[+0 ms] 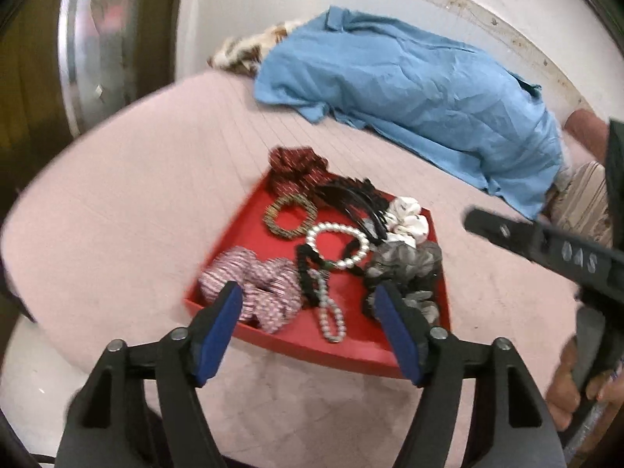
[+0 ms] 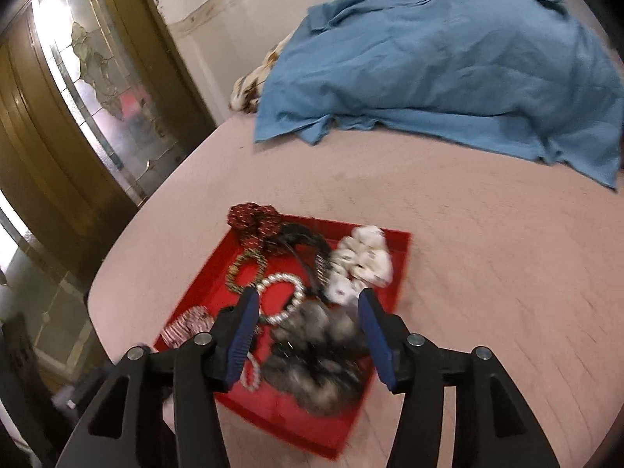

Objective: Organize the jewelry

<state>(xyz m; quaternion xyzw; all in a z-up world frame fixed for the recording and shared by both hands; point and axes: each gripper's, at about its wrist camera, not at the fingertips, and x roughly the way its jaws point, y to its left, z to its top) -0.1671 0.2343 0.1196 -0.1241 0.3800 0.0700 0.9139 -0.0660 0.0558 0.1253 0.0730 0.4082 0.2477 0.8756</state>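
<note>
On the pink bed, left wrist view: red tray (image 1: pixel 351 355) at 12 o'clock holds scrunchies and a pearl bracelet (image 1: pixel 337 245); left gripper (image 1: pixel 308 335) wide, empty. Right wrist view: right gripper (image 2: pixel 308 335) wide, empty, over grey scrunchie (image 2: pixel 316 358). Scrunchies likely soft, light; pinch a fold. Beads likely slippery; take the strand.

Left gripper (image 1: pixel 308 335), lower centre of its own view: jaws wide apart, nothing between them. Right gripper (image 2: pixel 308 335), lower centre of its view: likewise spread, empty; bare hand (image 1: pixel 577 386) grips its handle at lower right.
</note>
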